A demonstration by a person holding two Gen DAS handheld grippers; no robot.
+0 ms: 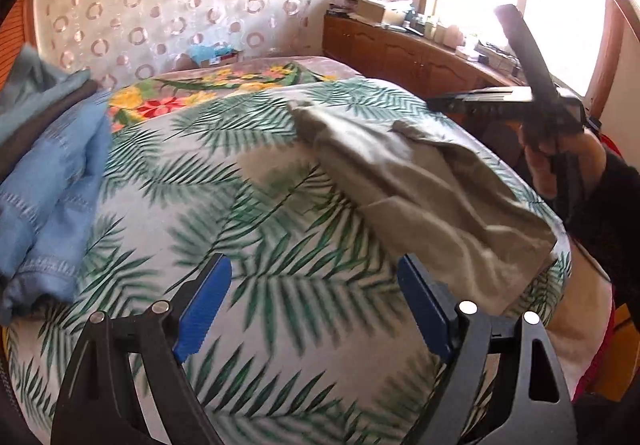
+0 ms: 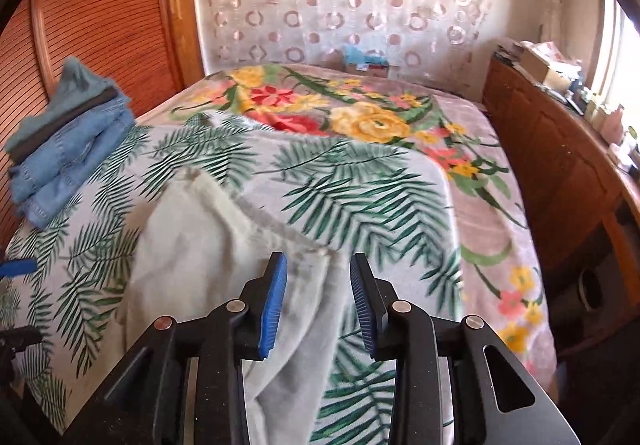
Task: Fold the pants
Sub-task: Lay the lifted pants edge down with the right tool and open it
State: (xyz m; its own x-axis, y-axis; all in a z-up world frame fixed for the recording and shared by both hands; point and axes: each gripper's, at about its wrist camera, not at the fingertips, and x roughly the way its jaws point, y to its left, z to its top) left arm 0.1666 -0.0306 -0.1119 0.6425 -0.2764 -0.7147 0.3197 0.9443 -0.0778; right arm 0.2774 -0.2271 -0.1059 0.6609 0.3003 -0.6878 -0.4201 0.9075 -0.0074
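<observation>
Right tool (image 2: 319,301) jaws part-open, pads off the cloth, grey pants (image 2: 224,245) lying loose under and between them. Left tool (image 1: 314,309) wide, empty, over the bed (image 1: 248,205). Pants crumpled on the leaf-print cover, folded jeans stack (image 2: 68,149) at far left.

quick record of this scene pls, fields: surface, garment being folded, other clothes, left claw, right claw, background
surface: bed with palm-leaf sheet over a floral blanket
garment being folded: grey-beige pants, lying rumpled on the sheet
other clothes: stack of folded denim and darker items at the far left edge of the bed
left claw: open wide, nothing between its pads, over bare sheet
right claw: part open, pants fabric lies between the pads, which do not press on it
background: wooden sideboard with clutter under a bright window
</observation>
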